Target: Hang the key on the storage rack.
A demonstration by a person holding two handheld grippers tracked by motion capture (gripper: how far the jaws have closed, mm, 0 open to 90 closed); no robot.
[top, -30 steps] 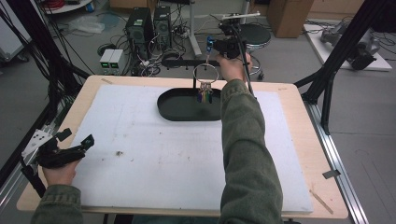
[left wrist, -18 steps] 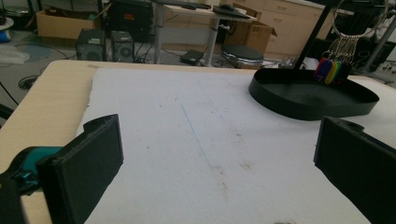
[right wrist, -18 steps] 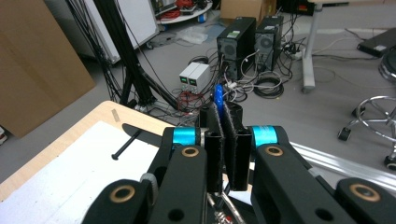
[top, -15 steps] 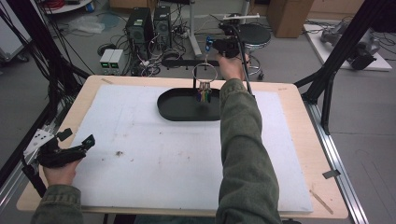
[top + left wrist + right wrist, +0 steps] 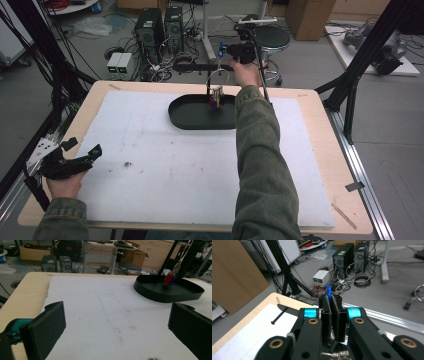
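A black oval tray is sitting on a white mat that is showing faint brown smudges and a thin bluish line, and the mat is covering a pale wooden table. A bunch of keys is hanging over the tray, showing red and blue tags on silvery metal. The right gripper is showing black jaws and arms with bright cyan bands and brass-coloured pivots, and a blue tab is sticking up between its jaws. The left gripper is looking black, with a teal part beside one jaw in the left gripper view and a pale grey plate behind. The person's sleeves are showing olive green.
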